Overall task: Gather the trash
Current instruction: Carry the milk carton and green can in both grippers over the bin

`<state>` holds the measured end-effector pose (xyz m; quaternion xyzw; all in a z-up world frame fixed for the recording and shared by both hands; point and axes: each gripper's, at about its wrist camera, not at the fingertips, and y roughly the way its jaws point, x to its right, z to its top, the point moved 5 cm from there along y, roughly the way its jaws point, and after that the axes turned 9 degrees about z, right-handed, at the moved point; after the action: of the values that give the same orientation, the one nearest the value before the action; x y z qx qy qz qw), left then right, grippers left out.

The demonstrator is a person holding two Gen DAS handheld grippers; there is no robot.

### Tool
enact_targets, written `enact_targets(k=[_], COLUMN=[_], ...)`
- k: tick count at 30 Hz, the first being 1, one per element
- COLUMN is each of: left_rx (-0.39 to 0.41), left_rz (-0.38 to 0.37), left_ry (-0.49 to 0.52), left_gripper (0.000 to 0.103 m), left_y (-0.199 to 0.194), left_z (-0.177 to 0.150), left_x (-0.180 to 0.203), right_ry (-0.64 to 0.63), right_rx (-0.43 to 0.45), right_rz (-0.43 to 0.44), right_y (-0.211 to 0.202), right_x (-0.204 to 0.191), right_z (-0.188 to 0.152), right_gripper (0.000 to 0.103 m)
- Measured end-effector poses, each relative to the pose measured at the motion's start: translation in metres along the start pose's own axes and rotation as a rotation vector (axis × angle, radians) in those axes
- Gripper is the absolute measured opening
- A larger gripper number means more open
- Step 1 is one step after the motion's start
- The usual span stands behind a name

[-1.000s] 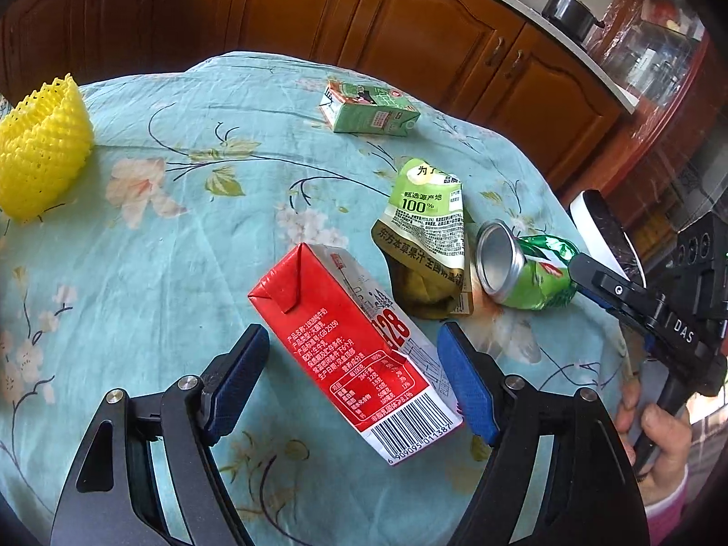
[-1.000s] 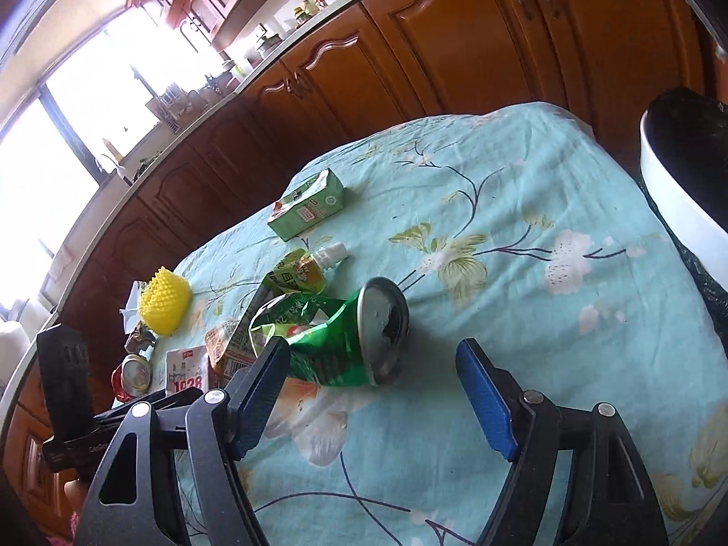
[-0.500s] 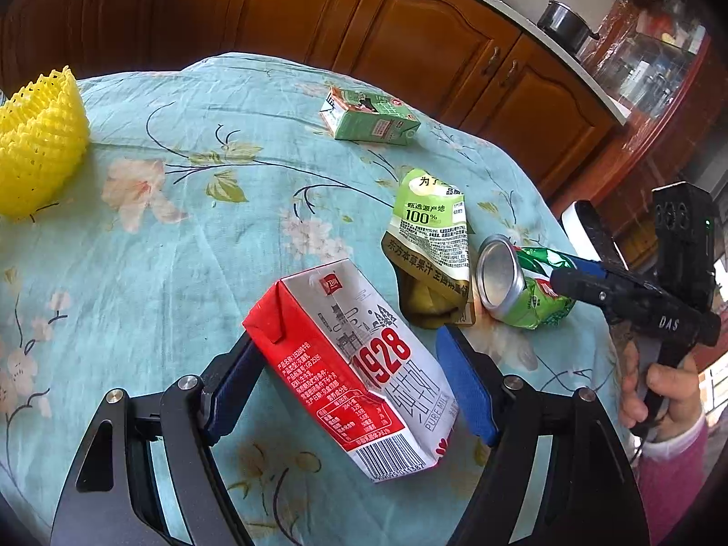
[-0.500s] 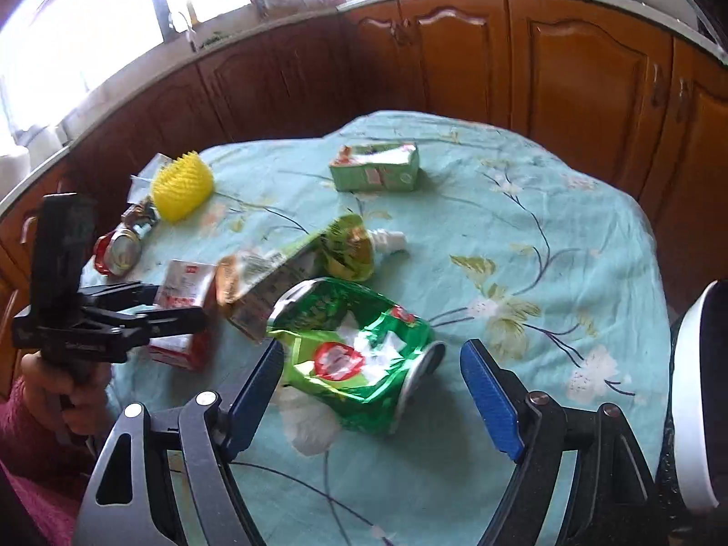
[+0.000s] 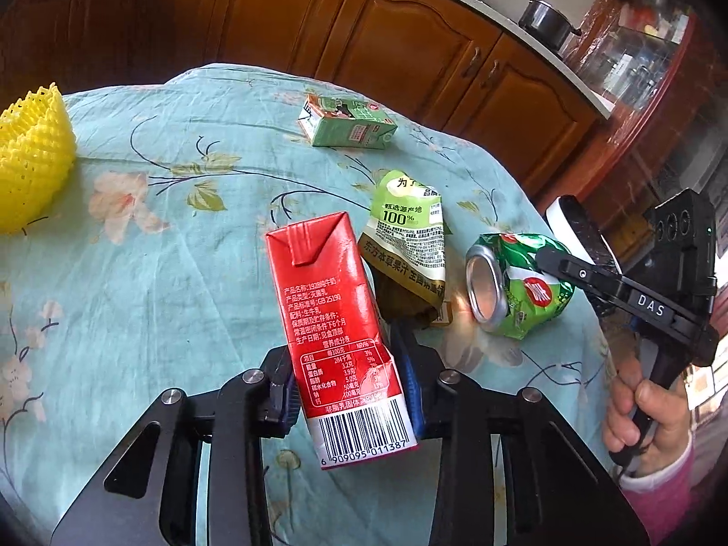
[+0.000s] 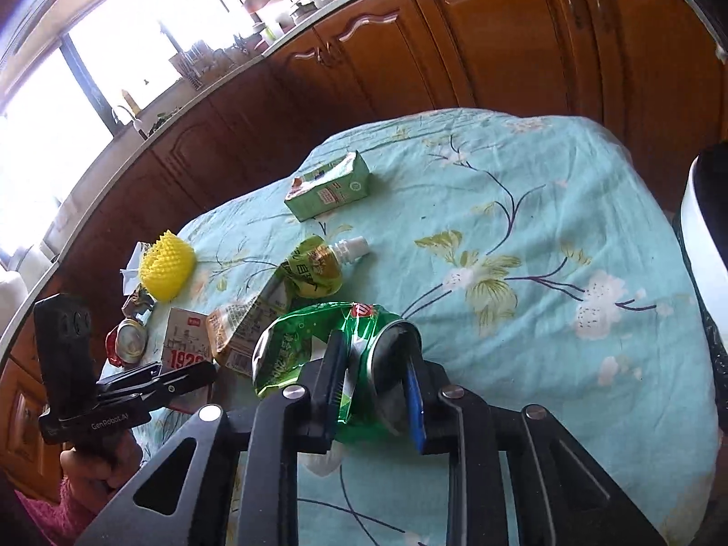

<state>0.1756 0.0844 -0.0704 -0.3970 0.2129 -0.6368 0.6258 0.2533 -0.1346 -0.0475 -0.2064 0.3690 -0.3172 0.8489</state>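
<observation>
Pinching the red carton (image 5: 339, 332), the left tool (image 5: 348, 380) holds it near; the right tool (image 6: 375, 393) squeezes the crushed green can (image 6: 314, 341) over the counter (image 6: 546, 236).

Yellow foam net (image 5: 32, 164) cut off at left edge.

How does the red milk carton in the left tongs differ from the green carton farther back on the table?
The red milk carton is clamped in the left tongs; the green carton lies free on the tablecloth. The red one is taller and dented near its base; the green one is smaller and lies on its side. Both are box-shaped drink cartons.
</observation>
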Motion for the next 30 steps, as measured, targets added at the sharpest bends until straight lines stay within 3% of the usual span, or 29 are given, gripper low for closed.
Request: enact_targets(k=[5,14,30], left_rx=[0.032,0.107,0.065], left_rz=[-0.028,-0.111,-0.222], left_ry=[0.003,0.081,0.269], left_gripper=[0.029,0.029,0.029], left_y=[-0.018,-0.041,-0.009], left_z=[0.005,0.024,0.033], left_x=[0.007,0.056,0.168], right_ry=[-0.048,0.055,0.142], right_rx=[0.062,0.175,0.310], right_rz=[-0.021,-0.020,-0.138], right_y=[-0.020,-0.068,-0.151], right_x=[-0.015,0.011,0.066], right_z=[0.002,0.002,-0.011], right_gripper=[0.020,0.020,0.020])
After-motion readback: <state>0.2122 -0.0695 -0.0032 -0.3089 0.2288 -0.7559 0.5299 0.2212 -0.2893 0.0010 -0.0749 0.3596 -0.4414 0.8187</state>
